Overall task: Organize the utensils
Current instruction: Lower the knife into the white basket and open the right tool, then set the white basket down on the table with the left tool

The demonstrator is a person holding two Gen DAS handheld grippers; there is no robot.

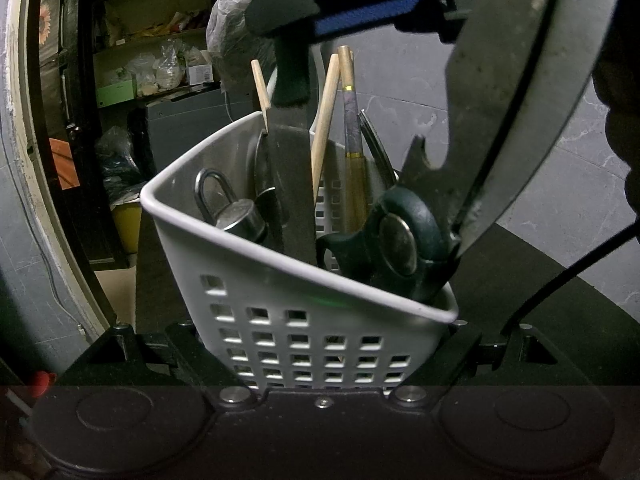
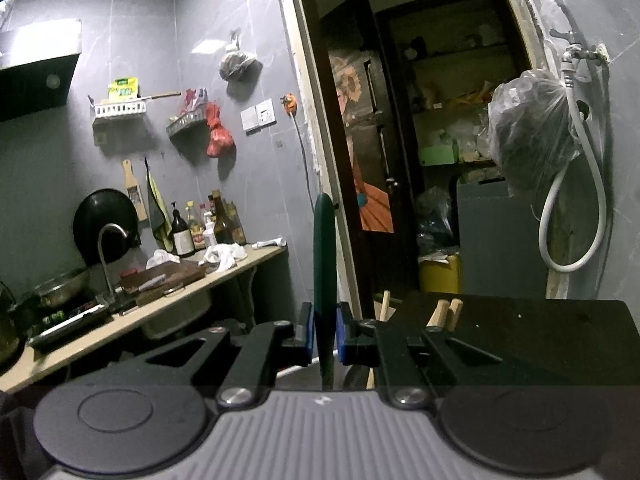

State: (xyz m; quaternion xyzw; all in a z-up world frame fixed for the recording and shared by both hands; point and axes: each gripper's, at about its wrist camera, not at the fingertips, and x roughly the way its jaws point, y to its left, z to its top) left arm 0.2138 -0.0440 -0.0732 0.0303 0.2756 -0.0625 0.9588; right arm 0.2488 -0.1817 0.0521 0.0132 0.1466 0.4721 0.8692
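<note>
A knife [image 1: 290,160] stands upright in the white perforated utensil basket [image 1: 320,320], blade down inside it and dark green handle [image 2: 324,280] up. The right hand-held gripper [image 2: 324,342] is clamped on that handle, its blue pads [image 2: 306,336] pressed against both sides; in the left wrist view the same gripper comes in from the top, over the basket.

Beside the knife in the basket are a padlock [image 1: 230,210] leaning near the left wall, wooden chopsticks [image 1: 326,120] sticking up past the rim, a wood-handled tool with brass bands [image 1: 352,140], and a pair of dark-handled scissors [image 1: 404,240] at the right corner, whose large grey blades rise toward the upper right of the frame.

The left hand-held gripper [image 1: 324,344] sits around the base of the basket, with a black finger [image 1: 460,356] close to each side of the basket; whether they press on it cannot be told.

The basket stands on a dark bench [image 2: 540,340]. Beyond it, a doorway opens onto storage shelves [image 2: 452,120], a plastic bag [image 2: 528,128] hangs near a wall tap with a white hose [image 2: 576,200], and a kitchen counter [image 2: 180,300] with bottles [image 2: 208,224], a wok [image 2: 104,224] and a sink faucet [image 2: 108,256] runs along the grey tiled wall.
</note>
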